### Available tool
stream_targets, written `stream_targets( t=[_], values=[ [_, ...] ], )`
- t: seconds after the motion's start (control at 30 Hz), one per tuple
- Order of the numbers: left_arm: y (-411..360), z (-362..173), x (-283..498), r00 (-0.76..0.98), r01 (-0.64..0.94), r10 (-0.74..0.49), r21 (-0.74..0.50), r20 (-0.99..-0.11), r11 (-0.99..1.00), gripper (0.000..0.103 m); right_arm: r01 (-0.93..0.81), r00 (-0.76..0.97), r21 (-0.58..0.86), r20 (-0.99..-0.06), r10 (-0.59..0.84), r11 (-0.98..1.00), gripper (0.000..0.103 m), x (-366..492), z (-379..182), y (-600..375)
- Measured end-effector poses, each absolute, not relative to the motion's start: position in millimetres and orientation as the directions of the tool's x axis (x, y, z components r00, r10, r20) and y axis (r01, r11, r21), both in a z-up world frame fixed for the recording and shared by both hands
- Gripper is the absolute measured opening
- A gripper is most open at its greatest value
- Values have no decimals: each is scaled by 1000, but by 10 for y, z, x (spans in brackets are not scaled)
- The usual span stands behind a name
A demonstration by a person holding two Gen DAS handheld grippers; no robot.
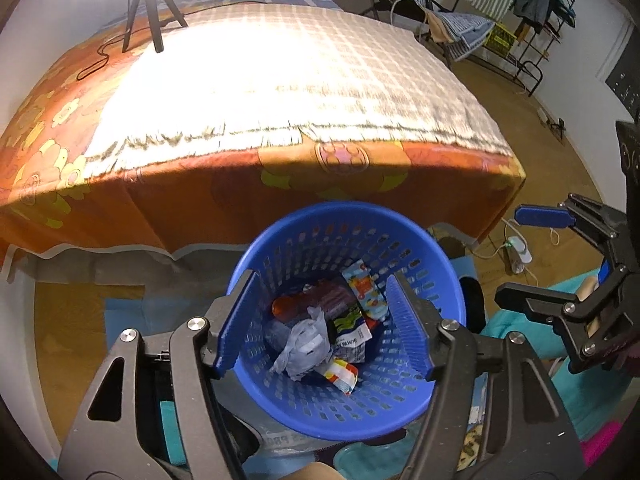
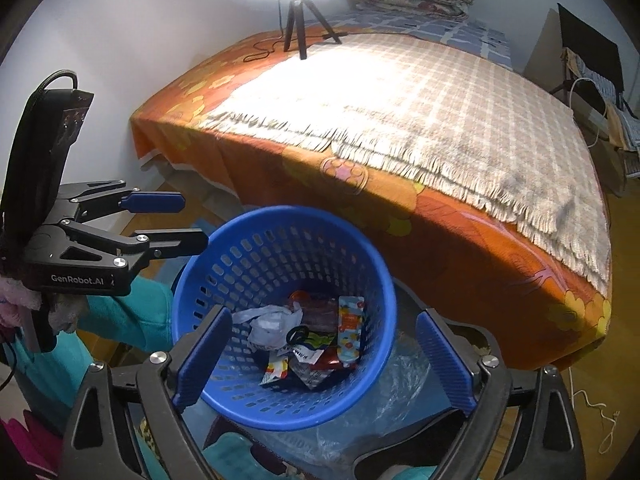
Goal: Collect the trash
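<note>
Blue plastic was what I looked down at: the blue basket [image 1: 348, 320] with its many little holes stood on the floor by the foot edge of the bed [image 1: 256, 80], right under both my tools. Trash already lay at its bottom: a crumpled white tissue [image 1: 302, 346], a long candy wrapper [image 1: 366, 292] with bright pictures against the far wall, a red and yellow wrapper [image 1: 340, 376] near my side, and a dark brown bottle [image 1: 304, 306] on its side. My left gripper [image 1: 324, 320] hung over the basket with its jaws apart and nothing between them. My right gripper [image 2: 324, 356] hung over it too, jaws very wide and also empty. I think I was at the drop-off step, with both loads let go into the basket. On top of the bed I could see no more trash, only a checked blanket [image 2: 420, 112] and a small tripod [image 2: 298, 28]. So next I would need to lift both tools away and look around the floor for anything left. On the side of my left tool I could read "GenRobot.AI" [image 2: 77, 279]. Some wrappers had letters, but they were too small and bent for me to read.
</note>
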State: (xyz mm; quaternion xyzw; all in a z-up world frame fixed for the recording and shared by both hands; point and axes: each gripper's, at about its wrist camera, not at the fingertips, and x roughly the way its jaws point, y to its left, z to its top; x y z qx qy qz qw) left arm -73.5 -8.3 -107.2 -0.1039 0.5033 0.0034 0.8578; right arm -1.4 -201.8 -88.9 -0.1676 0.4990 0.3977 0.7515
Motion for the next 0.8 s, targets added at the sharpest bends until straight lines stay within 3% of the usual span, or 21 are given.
stream_targets(
  t=[0.8],
  values=[
    [152,-215,-14,676,-120,-39,-162,-736,979,68,-690,385,131,-766,514,711,98,766,-162,-2069]
  ],
)
